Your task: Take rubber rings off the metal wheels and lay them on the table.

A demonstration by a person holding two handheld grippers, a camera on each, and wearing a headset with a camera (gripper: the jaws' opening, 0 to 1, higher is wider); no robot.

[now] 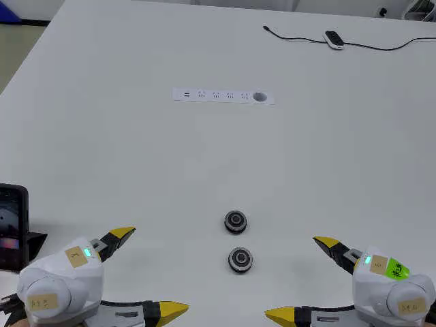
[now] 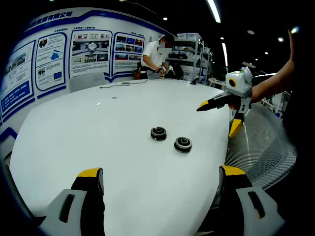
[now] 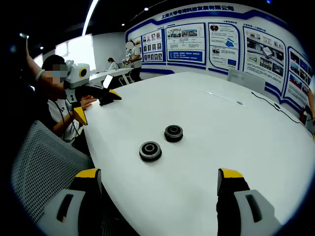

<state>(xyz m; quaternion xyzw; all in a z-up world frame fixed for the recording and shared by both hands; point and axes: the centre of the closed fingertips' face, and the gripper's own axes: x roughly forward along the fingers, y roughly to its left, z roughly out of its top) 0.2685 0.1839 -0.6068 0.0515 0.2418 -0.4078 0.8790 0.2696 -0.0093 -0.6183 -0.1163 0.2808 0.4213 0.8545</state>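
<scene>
Hovering my yellow-tipped left gripper (image 1: 153, 271) and right gripper (image 1: 298, 278) wide open and empty at bottom of frame, I reckon nothing's begun: two rubber-ringed round metal wheels (image 1: 240, 259) wait lower centre on the white table (image 1: 136, 157), so next I clamp one.

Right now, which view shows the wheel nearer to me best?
The right gripper view: the nearer wheel is largest and clearest there. The head view shows that wheel from above, but smaller. The left gripper view shows that wheel small, beside the other wheel.
</scene>
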